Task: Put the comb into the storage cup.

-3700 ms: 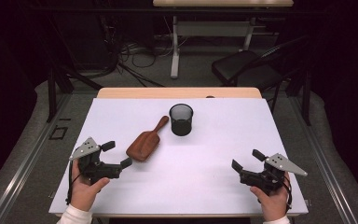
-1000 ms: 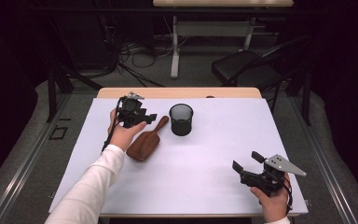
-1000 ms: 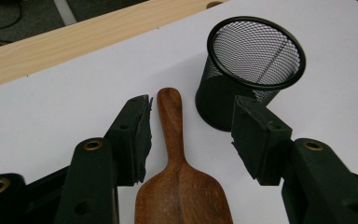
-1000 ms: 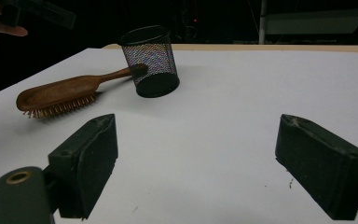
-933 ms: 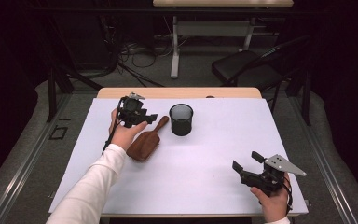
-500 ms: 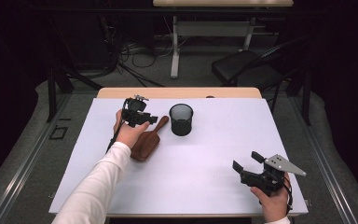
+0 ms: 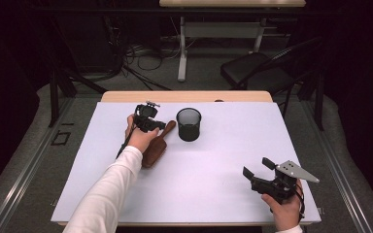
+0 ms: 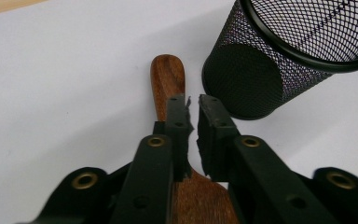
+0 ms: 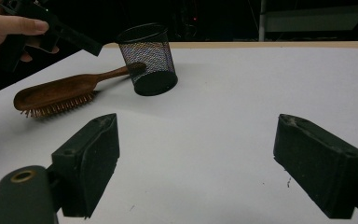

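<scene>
A brown wooden hairbrush (image 7: 154, 150) lies bristles down on the white table, its handle (image 8: 168, 79) pointing at a black mesh cup (image 7: 188, 124). My left gripper (image 7: 158, 126) hovers just over that handle. Its jaws have just been closing and now stand almost together (image 8: 193, 105), with only a thin slit and nothing between them. In the right gripper view the brush (image 9: 56, 91) rests flat beside the cup (image 9: 149, 58), with the left gripper (image 9: 91, 45) above it. My right gripper (image 7: 256, 167) rests at the front right, open (image 9: 196, 126), holding nothing.
The white mat (image 7: 223, 194) covers the table, with a wooden strip (image 7: 184, 96) along the far edge. Beyond the table stand a dark chair (image 7: 257, 73) and cables on the floor.
The left hand has come from the front left to the brush, then sunk toward its handle while its jaws drew together. The right hand has not moved.
</scene>
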